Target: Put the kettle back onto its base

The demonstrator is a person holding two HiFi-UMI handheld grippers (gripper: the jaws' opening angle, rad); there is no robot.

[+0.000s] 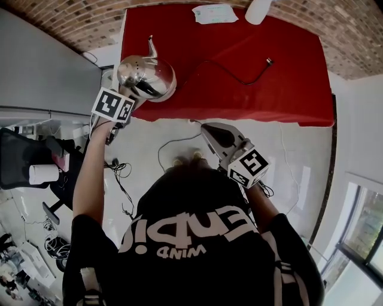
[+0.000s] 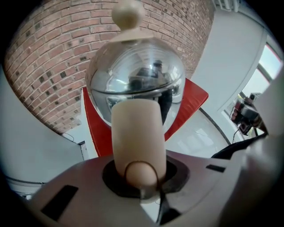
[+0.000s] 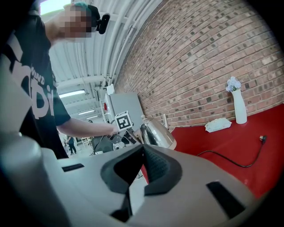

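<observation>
The left gripper (image 2: 141, 179) has its jaws clamped on the cream handle (image 2: 135, 128) of the shiny kettle (image 1: 146, 75). The kettle hangs over the near left corner of the red table (image 1: 287, 89), with its spout toward the table's far edge. Whether it touches the table is hard to tell, and its base may be hidden beneath it. The right gripper (image 3: 138, 164) is off the table's near edge, jaws pressed together with nothing between them. A black cable (image 1: 239, 75) lies across the table's middle. A white vase (image 1: 258, 11) and a white packet (image 1: 214, 13) sit at its far edge.
</observation>
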